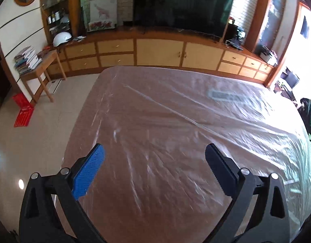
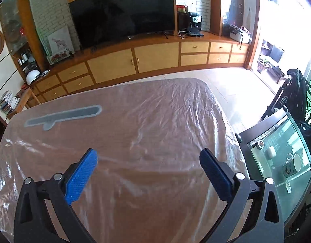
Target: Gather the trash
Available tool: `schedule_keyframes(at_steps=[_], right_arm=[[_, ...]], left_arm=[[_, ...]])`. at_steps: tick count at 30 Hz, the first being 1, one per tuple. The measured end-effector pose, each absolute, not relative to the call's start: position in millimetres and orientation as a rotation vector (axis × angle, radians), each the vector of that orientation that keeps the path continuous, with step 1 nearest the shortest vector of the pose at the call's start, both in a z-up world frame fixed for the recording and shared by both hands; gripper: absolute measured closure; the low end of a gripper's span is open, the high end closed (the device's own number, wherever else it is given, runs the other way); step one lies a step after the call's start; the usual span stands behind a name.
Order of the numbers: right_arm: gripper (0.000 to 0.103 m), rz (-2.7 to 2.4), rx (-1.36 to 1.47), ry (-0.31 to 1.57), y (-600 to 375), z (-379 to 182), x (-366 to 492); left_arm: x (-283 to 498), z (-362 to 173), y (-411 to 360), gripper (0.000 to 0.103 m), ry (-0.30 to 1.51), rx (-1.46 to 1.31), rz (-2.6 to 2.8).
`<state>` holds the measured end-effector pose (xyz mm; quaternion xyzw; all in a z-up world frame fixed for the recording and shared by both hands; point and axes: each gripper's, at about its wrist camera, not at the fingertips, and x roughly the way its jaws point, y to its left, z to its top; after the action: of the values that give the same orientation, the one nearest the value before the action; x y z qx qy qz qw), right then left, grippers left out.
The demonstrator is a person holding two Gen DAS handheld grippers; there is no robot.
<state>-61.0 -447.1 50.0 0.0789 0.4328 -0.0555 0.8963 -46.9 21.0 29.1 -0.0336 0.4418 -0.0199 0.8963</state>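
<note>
A brown table covered with wrinkled clear plastic sheet [image 1: 175,131] fills both views [image 2: 135,141]. My left gripper [image 1: 155,154] is open and empty, held above the near part of the table. My right gripper [image 2: 148,158] is open and empty, also above the table. A grey elongated inlay [image 2: 64,114] shows under the plastic at the far left of the right wrist view, and blurred at the far right in the left wrist view [image 1: 224,96]. No loose trash shows on the table.
A long wooden cabinet [image 1: 159,52] with a large TV [image 1: 179,6] runs along the far wall. A small side table with stacked books [image 1: 27,59] and a red basket [image 1: 22,109] stand left. A glass-top side table with cups [image 2: 281,158] stands right.
</note>
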Motion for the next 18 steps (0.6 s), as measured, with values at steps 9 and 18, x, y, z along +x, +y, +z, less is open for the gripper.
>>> schedule_keyframes(at_steps=[9, 18], right_arm=[[0.004, -0.155, 0.119, 0.93, -455, 35, -36], [0.004, -0.173, 0.101, 0.957, -449, 21, -31]], left_arm=[[-10, 14, 41, 0.003, 0.941, -0.088, 0.012], [0, 1, 33, 0.003, 0.954, -0.02, 0.04]])
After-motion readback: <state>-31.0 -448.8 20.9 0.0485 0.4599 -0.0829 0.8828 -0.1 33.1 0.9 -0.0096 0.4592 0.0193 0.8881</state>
